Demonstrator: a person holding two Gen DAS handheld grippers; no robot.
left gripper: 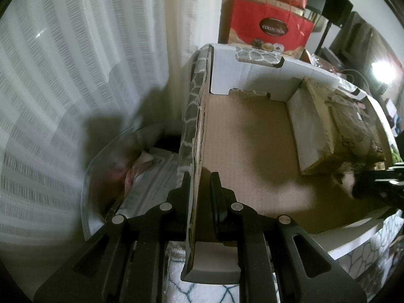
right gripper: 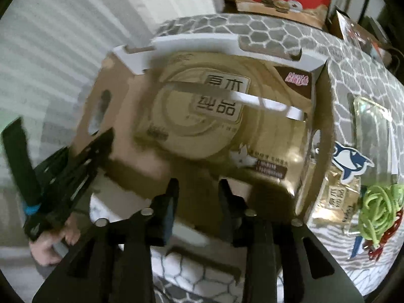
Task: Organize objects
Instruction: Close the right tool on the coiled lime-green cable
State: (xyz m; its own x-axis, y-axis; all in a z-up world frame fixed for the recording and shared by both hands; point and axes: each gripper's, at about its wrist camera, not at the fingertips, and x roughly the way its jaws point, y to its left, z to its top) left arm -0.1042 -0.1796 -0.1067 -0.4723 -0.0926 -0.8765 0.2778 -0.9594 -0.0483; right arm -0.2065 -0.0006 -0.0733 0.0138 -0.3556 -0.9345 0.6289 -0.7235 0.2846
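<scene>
An open cardboard box (left gripper: 252,131) with a grey-and-white stone pattern outside stands on a patterned cloth. My left gripper (left gripper: 200,176) straddles its left wall (left gripper: 195,151), one finger on each side, closed against the cardboard. A gold-brown wrapped pack (left gripper: 335,123) lies inside along the right wall; it also shows in the right wrist view (right gripper: 202,126), with Chinese print. My right gripper (right gripper: 198,185) is open and empty, over the box's near edge in front of the pack. It shows as a dark blur in the left wrist view (left gripper: 373,184).
A clear plastic container (left gripper: 113,171) with papers sits left of the box, by white curtains (left gripper: 63,75). A red gift bag (left gripper: 272,25) stands behind. On the patterned cloth (right gripper: 353,63) right of the box lie a clear sleeve (right gripper: 373,126), a whale sticker (right gripper: 351,161) and a green coil (right gripper: 378,209).
</scene>
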